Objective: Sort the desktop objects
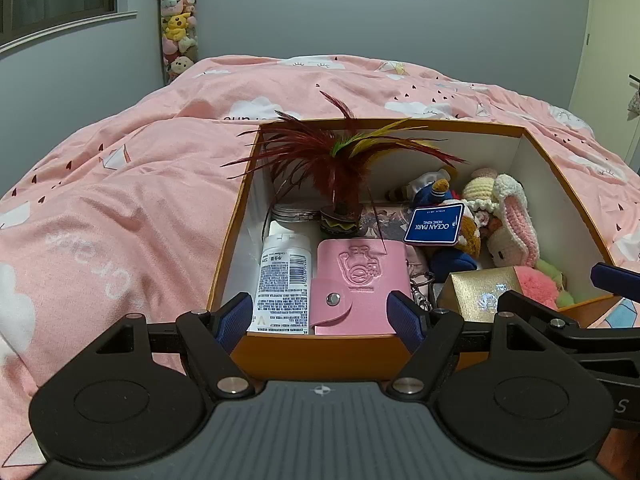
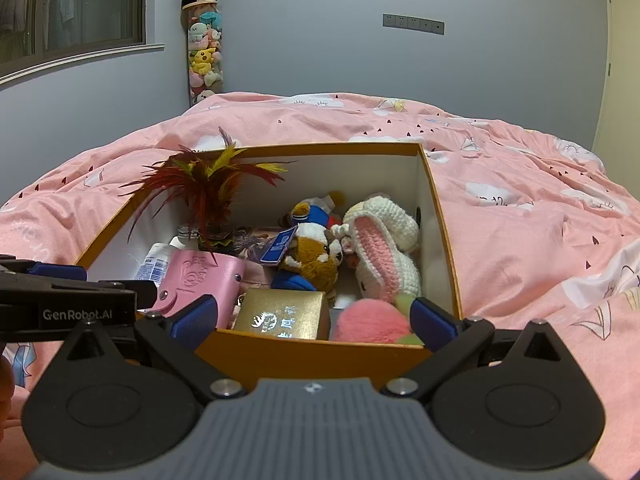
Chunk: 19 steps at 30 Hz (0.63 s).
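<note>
Both grippers stand wide open and empty at the near rim of the orange box [image 1: 320, 350]: the left gripper [image 1: 322, 316] frames the pink card wallet [image 1: 354, 280] at lower centre, the right gripper [image 2: 314, 316] the gold box [image 2: 282, 314]. The step looks like choosing a piece; next, a descent over it before closing. Feathers [image 1: 332, 156] and heaped plush toys [image 2: 384, 248] hide the box floor, and the white tube [image 1: 284, 276] is partly covered.
</note>
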Motion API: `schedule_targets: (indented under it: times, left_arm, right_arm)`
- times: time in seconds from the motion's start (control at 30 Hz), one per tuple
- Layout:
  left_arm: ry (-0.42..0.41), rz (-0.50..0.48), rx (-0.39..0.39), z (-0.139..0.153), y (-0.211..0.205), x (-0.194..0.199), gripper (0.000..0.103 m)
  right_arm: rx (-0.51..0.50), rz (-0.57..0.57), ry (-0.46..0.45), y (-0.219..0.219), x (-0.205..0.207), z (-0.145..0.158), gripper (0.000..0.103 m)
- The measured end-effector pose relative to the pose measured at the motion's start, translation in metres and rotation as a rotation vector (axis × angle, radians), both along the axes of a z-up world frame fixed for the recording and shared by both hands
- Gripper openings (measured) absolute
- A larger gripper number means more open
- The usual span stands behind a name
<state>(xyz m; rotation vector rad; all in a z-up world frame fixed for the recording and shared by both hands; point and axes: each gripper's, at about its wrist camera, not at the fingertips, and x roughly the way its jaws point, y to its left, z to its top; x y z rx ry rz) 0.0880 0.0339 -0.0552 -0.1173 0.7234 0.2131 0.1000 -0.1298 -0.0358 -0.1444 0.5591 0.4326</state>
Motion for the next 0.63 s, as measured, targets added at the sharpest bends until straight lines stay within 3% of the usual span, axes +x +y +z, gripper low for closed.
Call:
schedule_targets:
  times: [0.63]
  left_arm:
    - [0.003,-0.001,0.003,-0.0004,-0.0005,0.0003,0.087]
  right_arm:
    - [-0.002,-0.007,0.0,0.0014,0.0018,-0.0009,0.102]
